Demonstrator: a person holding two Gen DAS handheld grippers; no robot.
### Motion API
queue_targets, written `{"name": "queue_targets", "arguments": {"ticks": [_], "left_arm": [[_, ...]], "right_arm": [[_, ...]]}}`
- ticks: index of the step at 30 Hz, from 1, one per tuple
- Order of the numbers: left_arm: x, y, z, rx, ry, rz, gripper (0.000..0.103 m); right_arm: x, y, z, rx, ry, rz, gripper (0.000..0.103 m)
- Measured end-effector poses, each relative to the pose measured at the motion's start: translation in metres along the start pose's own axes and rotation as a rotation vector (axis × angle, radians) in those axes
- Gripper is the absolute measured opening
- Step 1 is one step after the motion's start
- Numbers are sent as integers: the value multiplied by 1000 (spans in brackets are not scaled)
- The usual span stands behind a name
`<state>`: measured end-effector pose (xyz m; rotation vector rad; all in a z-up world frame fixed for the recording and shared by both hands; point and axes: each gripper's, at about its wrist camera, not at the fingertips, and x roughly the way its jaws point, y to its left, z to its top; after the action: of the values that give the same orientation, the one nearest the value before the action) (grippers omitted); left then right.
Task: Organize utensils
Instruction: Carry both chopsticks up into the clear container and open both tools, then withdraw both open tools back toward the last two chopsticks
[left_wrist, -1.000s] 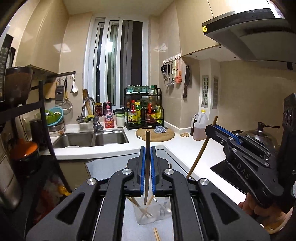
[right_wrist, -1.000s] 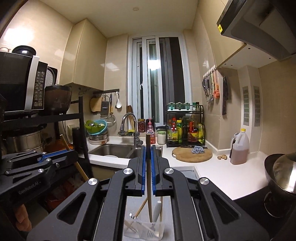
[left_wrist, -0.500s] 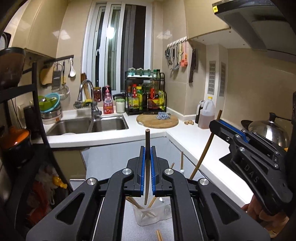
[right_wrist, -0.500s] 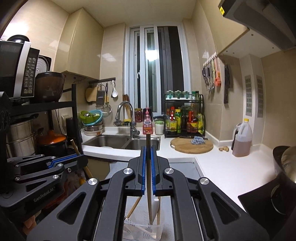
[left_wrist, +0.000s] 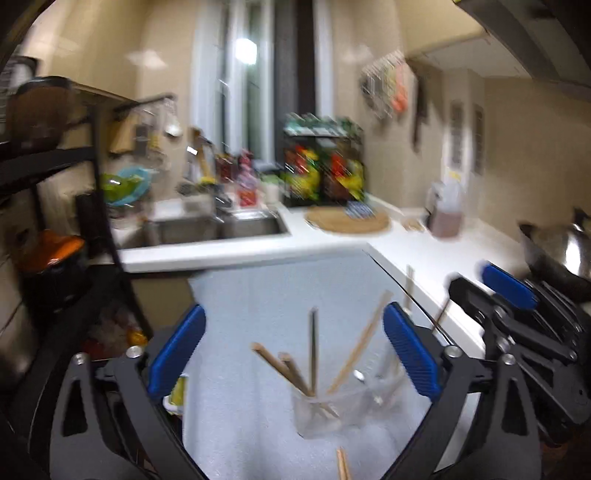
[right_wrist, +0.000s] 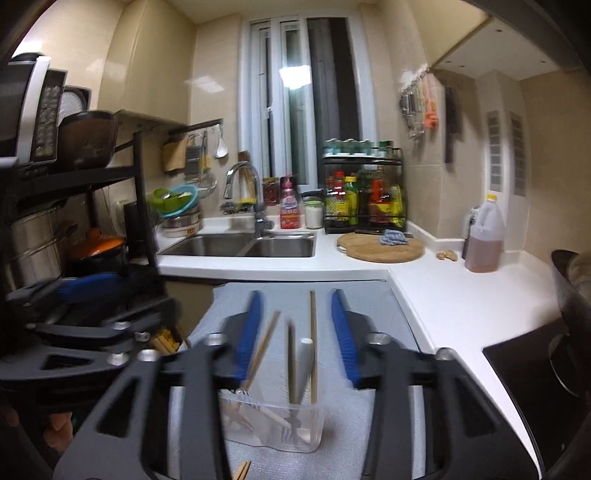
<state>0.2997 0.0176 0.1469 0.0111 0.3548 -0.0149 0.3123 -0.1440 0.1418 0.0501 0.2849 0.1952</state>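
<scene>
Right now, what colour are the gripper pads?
Blue pads; clearest in the right wrist view.

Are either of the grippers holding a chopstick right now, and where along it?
Neither. The left gripper and right gripper are both open above the clear container; the chopsticks stand inside it.

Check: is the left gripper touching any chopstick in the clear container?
Apart. The left wrist view shows the left gripper with jaws spread wide; the chopsticks stand in the clear container between them, with open gaps to both blue pads.
</scene>
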Motion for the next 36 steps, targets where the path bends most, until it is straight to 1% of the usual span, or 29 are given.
{"name": "queue_targets", "arguments": {"ticks": [2, 4, 8, 11, 13, 19, 26, 29, 31, 36], "left_arm": [[-6, 2, -2, 7, 5, 4, 95], [-13, 1, -9, 19, 16, 34, 95], [-26, -5, -24, 57, 42, 68, 95], [-39, -7, -34, 38, 58, 67, 95], [-46, -7, -39, 24, 73, 65, 95], [-73, -3, -62, -25, 104, 72, 95], [-109, -3, -94, -34, 128, 101, 95], [-121, -3, -106, -38, 139, 104, 95], [-127, -3, -114, -36, 146, 107, 95], [-144, -7, -137, -33, 164, 118, 95]], "right_arm": [[-8, -6, -7, 36, 2, -15, 61], [-13, -9, -14, 49, 14, -39, 65], [-26, -15, -30, 90, 49, -47, 66], [-41, -14, -43, 97, 65, -66, 69], [-51, -14, -51, 98, 73, -78, 70], [-85, -12, -76, 101, 104, -79, 71], [-127, -3, -110, 103, 144, -64, 71], [-141, 2, -126, 100, 166, -55, 72], [-149, 7, -138, 92, 184, -50, 75], [-163, 16, -162, 70, 227, -37, 75]]}}
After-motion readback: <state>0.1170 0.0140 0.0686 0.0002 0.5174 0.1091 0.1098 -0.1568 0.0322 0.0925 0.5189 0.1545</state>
